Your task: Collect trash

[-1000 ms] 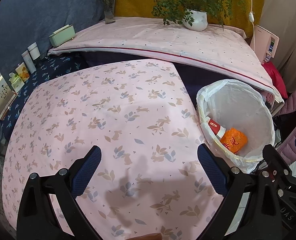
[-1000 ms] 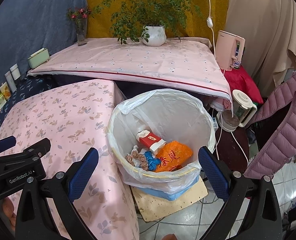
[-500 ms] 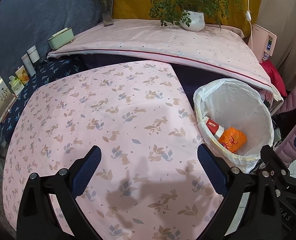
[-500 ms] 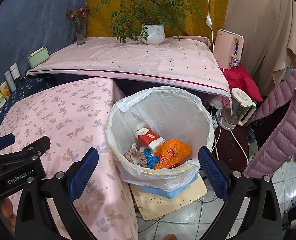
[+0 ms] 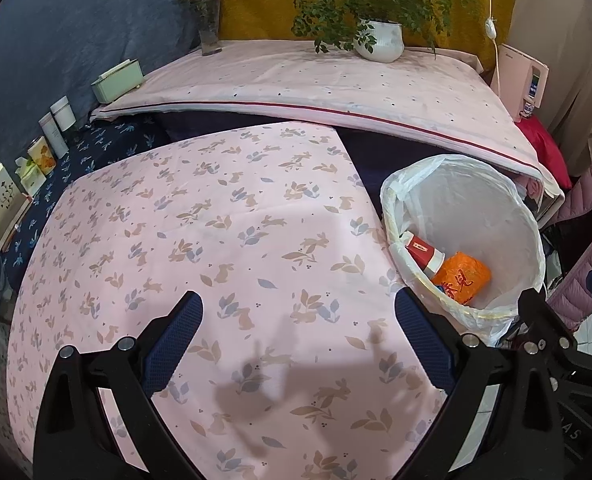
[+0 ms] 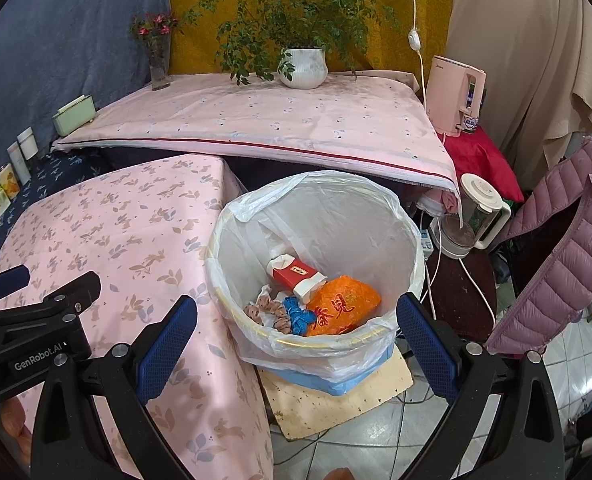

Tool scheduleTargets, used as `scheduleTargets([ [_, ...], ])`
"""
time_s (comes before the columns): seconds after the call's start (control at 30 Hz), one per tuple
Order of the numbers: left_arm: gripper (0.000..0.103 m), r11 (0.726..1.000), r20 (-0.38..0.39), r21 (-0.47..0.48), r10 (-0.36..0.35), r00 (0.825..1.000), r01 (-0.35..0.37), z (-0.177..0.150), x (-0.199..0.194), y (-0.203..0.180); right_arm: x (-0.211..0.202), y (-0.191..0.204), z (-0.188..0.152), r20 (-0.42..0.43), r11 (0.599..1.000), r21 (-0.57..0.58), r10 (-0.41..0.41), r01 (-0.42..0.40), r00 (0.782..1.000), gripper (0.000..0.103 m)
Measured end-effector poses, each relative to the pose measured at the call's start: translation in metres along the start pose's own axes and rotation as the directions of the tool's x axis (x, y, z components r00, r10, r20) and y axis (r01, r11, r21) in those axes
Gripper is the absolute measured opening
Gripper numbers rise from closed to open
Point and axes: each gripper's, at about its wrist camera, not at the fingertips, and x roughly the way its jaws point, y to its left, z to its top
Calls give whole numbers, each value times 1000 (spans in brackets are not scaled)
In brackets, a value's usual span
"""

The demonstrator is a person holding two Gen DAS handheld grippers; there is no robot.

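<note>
A bin lined with a white bag stands on the floor right of the pink rabbit-print table. Inside lie a red and white carton, an orange packet, a blue wrapper and a crumpled brownish wrapper. My right gripper is open and empty, hovering above the bin's near rim. My left gripper is open and empty above the table, with the bin to its right. The left gripper's body shows at the left edge of the right wrist view.
A higher pink-covered table behind holds a potted plant, a flower vase and a green box. A pink appliance, a kettle, cables and a purple jacket crowd the right. Small boxes line the left.
Both views have shifted slightly; the bin and table sit a little lower and nearer in frame. Both grippers stay open and empty.
</note>
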Motion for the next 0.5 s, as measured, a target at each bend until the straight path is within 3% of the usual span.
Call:
scheduleTargets([
  [0.5,92,1000,-3,23,-8,1000,8,-2,0,-7,0,-8,-1,0,1000,14,-8,8,1000,96],
])
